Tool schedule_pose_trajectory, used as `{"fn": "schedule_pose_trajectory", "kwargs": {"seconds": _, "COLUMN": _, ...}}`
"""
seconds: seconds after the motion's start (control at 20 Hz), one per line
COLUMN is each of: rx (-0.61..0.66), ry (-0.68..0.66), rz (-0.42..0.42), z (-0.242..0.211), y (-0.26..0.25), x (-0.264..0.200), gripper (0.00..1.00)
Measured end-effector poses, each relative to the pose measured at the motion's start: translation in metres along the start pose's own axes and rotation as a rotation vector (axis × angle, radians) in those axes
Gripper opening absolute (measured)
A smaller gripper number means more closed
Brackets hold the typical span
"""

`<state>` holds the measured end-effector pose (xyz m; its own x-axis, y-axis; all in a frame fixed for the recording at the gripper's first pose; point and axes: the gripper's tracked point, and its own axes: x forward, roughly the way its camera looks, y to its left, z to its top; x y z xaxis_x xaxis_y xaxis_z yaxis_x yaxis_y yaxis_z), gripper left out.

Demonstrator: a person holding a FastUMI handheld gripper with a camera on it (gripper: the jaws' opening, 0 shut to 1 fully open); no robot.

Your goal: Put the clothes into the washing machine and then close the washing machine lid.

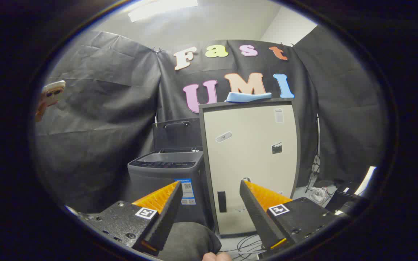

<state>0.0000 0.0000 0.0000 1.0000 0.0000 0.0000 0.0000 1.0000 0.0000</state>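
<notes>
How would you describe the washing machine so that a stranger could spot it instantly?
Find the tall cream cabinet against the black cloth wall. Beside it, beyond the open hand-held gripper, stands the low dark grey top-loading washing machine. Unlike the cabinet, its hinged lid stands raised.

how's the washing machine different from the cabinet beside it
The washing machine is dark grey and lower; the cabinet is cream and taller. The machine's lid stands open; the cabinet's top carries a blue object. Both stand against the black wall, beyond the open gripper.
</notes>
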Motion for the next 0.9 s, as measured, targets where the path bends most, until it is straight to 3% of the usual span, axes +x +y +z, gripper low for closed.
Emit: {"fn": "schedule_pose_trajectory", "kwargs": {"seconds": 0.9, "rx": 0.013, "ry": -0.004, "rz": 0.006, "z": 0.0023, "y": 0.0031, "x": -0.0005, "gripper": 0.96}}
